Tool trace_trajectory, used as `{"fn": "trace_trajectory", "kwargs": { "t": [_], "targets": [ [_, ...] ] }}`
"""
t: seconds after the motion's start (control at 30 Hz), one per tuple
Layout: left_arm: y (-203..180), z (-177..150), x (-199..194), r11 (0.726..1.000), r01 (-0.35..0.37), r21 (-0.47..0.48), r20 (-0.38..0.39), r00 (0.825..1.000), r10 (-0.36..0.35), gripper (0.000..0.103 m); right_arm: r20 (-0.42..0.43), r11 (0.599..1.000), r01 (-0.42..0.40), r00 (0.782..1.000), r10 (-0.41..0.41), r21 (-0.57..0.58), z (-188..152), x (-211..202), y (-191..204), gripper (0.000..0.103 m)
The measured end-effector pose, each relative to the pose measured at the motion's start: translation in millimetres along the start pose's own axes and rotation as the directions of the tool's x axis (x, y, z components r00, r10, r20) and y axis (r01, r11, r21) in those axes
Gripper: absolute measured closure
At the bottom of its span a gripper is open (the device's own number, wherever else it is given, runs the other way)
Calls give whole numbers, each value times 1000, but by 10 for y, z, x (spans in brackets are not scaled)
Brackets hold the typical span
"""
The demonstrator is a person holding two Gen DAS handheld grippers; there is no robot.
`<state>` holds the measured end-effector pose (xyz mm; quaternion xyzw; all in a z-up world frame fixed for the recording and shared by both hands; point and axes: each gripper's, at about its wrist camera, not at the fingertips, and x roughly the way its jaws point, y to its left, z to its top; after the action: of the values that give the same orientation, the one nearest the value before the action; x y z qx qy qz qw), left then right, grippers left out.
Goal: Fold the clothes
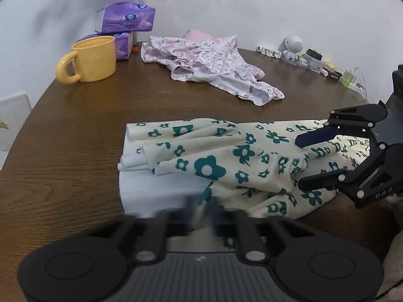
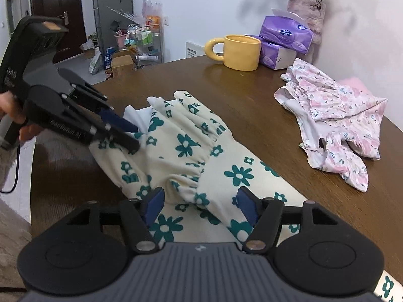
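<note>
Right gripper (image 2: 200, 205) sits nearest the lens in its own view, jaws wide apart, straddling a gathered seam of the green-flowered dress (image 2: 186, 151) without pinching it. Left gripper (image 2: 131, 136) is at the dress's near-left edge, jaws nearly together; in its own view the fingertips are blurred with cloth between them, so it appears clamped on the dress edge, though this is a judgement.

The dress lies on the brown table (image 1: 75, 130), partly doubled over, with white lining showing at one end. A second, pink garment (image 1: 214, 68) lies crumpled further back, well apart, near the mug (image 1: 93, 59) and tissue packs (image 1: 124, 19).

Step in hand: a fold of the flowered dress, one side gripped. The next move calls for the right jaws to close on cloth at a matching point, so both sides travel evenly and the layers stay flat.
</note>
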<state>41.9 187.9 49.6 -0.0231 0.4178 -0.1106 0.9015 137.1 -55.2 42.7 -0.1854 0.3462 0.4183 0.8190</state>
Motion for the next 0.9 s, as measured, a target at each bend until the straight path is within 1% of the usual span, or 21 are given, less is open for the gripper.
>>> {"fn": "trace_trajectory", "kwargs": {
  "t": [0.03, 0.1, 0.2, 0.3, 0.33, 0.37, 0.4, 0.43, 0.5, 0.53, 0.63, 0.7, 0.77, 0.8, 0.83, 0.87, 0.9],
  "targets": [
    [-3, 9, -13, 1000, -15, 8, -1, 1000, 15, 99, -1, 1000, -2, 1000, 2, -10, -10, 14, -1, 37],
    [-19, 23, -30, 997, -75, 36, 2, 997, 75, 101, -9, 1000, 4, 1000, -4, -30, -32, 49, 6, 37],
    [28, 22, -57, 987, -156, 43, -2, 988, 157, 102, -8, 999, 13, 1000, -13, -47, -82, 72, 34, 36],
    [117, 16, -74, 981, -195, 13, -8, 981, 195, 101, -4, 998, 19, 1000, -20, -57, -108, 84, 64, 34],
    [153, 37, -98, 982, -188, -16, -1, 982, 188, 100, -2, 998, 21, 1000, -22, -60, -113, 86, 74, 32],
    [174, 73, -128, 985, -169, -41, 10, 985, 170, 96, -1, 998, 23, 1000, -23, -63, -117, 88, 84, 30],
    [186, 112, -160, 987, -148, -62, 23, 989, 149, 85, 1, 998, 25, 1000, -25, -65, -122, 90, 94, 28],
    [183, 162, -174, 989, -130, -72, 37, 990, 133, 63, 3, 997, 27, 1000, -27, -68, -127, 92, 104, 27],
    [161, 270, -184, 992, -99, -83, 65, 992, 105, 38, 6, 997, 31, 1000, -31, -73, -137, 97, 124, 26],
    [154, 331, -156, 992, -88, -87, 67, 993, 94, 37, 8, 997, 33, 999, -33, -75, -142, 99, 134, 25],
    [169, 507, 21, 992, -72, -100, 51, 996, 78, 37, 12, 996, 38, 999, -37, -79, -151, 103, 150, 24],
    [204, 605, 168, 992, -68, -107, 34, 997, 72, 40, 13, 996, 41, 999, -40, -81, -155, 108, 159, 22],
    [224, 644, 302, 994, -68, -87, 3, 998, 69, 53, 13, 996, 44, 999, -43, -84, -159, 115, 169, 22],
    [224, 645, 359, 995, -77, -68, -16, 997, 76, 72, 13, 995, 46, 999, -45, -85, -161, 119, 174, 21],
    [222, 627, 400, 995, -84, -46, -33, 996, 82, 85, 13, 995, 48, 999, -47, -87, -162, 123, 179, 20],
    [222, 603, 414, 996, -81, -29, -37, 996, 80, 86, 13, 995, 49, 999, -48, -88, -164, 126, 183, 20],
    [219, 588, 405, 997, -80, -11, -36, 996, 79, 89, 13, 995, 49, 999, -48, -89, -166, 129, 186, 19]
  ]
}}
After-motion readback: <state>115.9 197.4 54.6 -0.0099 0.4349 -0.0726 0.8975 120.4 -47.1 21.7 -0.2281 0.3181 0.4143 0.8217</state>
